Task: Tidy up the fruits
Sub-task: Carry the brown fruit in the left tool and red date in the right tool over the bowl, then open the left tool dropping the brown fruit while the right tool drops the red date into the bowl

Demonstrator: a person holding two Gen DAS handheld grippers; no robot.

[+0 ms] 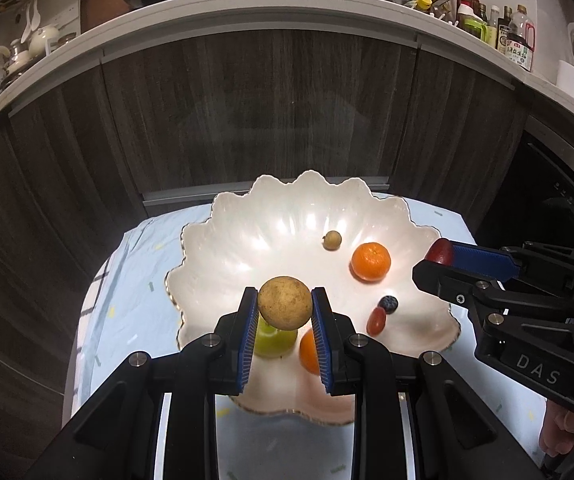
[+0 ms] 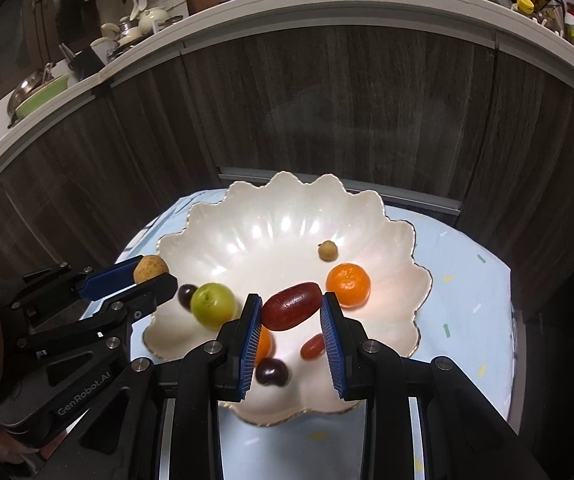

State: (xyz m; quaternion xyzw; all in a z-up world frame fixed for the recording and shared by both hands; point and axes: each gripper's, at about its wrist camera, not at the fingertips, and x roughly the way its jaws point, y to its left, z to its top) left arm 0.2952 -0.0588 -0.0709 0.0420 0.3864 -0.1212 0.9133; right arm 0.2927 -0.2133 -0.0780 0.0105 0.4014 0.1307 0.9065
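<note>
Sitting on the desk [image 1: 119, 280] with its pale blue cloth is a big white bowl [image 1: 247, 232] with a wavy rim. It is the biggest thing, and it holds most of the fruit.

Next come the two tools. The left tongs [image 1: 285, 332] hang over the near left part of the bowl, clamped on a round brown fruit [image 1: 285, 302]. The right tongs [image 2: 292, 334] hang over the near middle of the bowl, clamped on a long dark red fruit [image 2: 292, 306]. Both fruits are up in the air, not touching the bowl.

Lying in the bowl are the smaller things. An orange [image 2: 348, 284] sits on the right. A green fruit [image 2: 213, 305] is on the near left and looks blurry, so it may be rolling. A second orange [image 1: 309, 352] peeks out behind the tongs. A small red fruit [image 2: 313, 347] and two dark round ones [image 2: 271, 372] lie near the front. A blue berry [image 1: 389, 304] sits beside the red one. The smallest is a little tan fruit [image 2: 328, 250] on the far right.

I think the step now is carrying the two held fruits to their spots. Next, each tool should go down low and then let go gently, so the round fruits do not roll away or bump the others.
</note>
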